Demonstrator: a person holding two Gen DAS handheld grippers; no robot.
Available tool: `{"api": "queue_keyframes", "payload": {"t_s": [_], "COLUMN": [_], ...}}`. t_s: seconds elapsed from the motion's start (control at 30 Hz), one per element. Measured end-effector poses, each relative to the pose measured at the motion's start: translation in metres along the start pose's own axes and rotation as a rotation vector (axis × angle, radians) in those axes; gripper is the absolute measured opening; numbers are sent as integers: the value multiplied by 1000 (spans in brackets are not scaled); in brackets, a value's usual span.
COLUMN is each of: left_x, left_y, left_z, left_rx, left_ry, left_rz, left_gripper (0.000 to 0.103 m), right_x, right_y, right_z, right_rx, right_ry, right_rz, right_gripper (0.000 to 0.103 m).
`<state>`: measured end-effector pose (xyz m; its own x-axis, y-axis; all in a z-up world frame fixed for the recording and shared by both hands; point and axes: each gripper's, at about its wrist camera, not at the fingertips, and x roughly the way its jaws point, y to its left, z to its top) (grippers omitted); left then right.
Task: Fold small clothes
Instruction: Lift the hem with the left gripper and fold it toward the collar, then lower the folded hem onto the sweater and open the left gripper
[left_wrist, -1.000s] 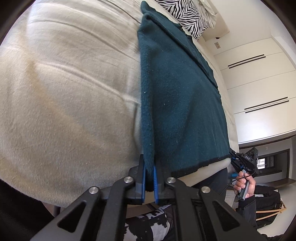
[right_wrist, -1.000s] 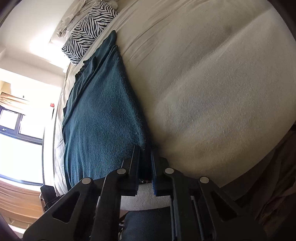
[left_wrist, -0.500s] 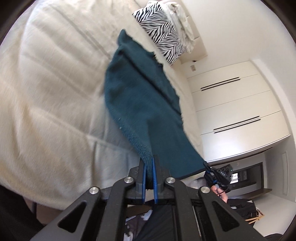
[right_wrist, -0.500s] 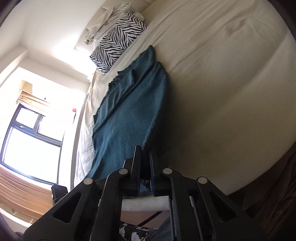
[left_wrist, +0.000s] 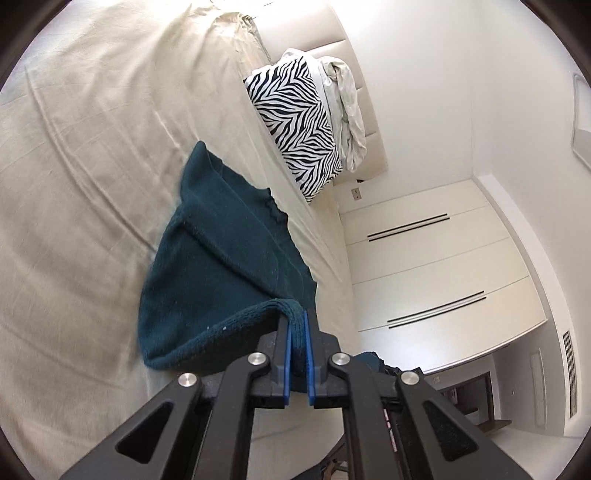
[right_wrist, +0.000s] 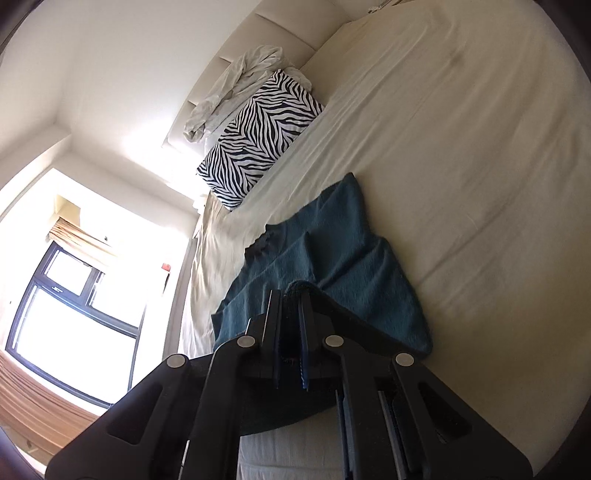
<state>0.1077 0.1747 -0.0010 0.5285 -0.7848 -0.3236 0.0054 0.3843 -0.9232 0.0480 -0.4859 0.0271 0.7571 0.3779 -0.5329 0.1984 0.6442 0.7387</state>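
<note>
The teal knitted garment (left_wrist: 221, 266) lay partly on the cream bed (left_wrist: 92, 166), its near hem raised. The left gripper (left_wrist: 298, 325) and right gripper (right_wrist: 291, 299) each stood clamped on that hem.

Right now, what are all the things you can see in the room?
teal garment: one, dark teal, on the bed with its near edge lifted.
bed sheet: one, cream, covering the bed.
zebra pillow: one, black and white, at the head of the bed.
crumpled cloth: one, off-white, between the pillow and the headboard.
headboard: one, cream, behind the pillow.
wardrobe doors: white, on the wall beside the bed.
window: one, dark frame, very bright.
left gripper: one, black with blue pads, shut on the garment's edge.
right gripper: one, black, shut on the garment's edge.
</note>
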Motion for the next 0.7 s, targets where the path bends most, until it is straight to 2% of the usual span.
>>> {"api": "queue_keyframes", "payload": {"t_s": [0.17,0.43,0.63,0.67,0.7], "left_x": [38,114,154,160,165], "left_y": [4,31,57,62,67], "left_z": [50,121,152,156,159], "left_rx": [-13,-38,-47,-48,-54], "left_ry": [-17,-18,-29,-29,-26], "left_rz": [15,108,186,210,223], "left_gripper": [7,7,8,9,20], "right_x": [50,156,225,235,244], "right_y": [7,4,-14,-17,-20], "right_z": [42,97,121,123,126], "right_rx": [-17,-35,-1,-2,-3], "right_ry": [-15,-1,15,26,28], "right_rz": [-46,-147,-191,-204,-223], "right_gripper": [7,7,7,8,8]}}
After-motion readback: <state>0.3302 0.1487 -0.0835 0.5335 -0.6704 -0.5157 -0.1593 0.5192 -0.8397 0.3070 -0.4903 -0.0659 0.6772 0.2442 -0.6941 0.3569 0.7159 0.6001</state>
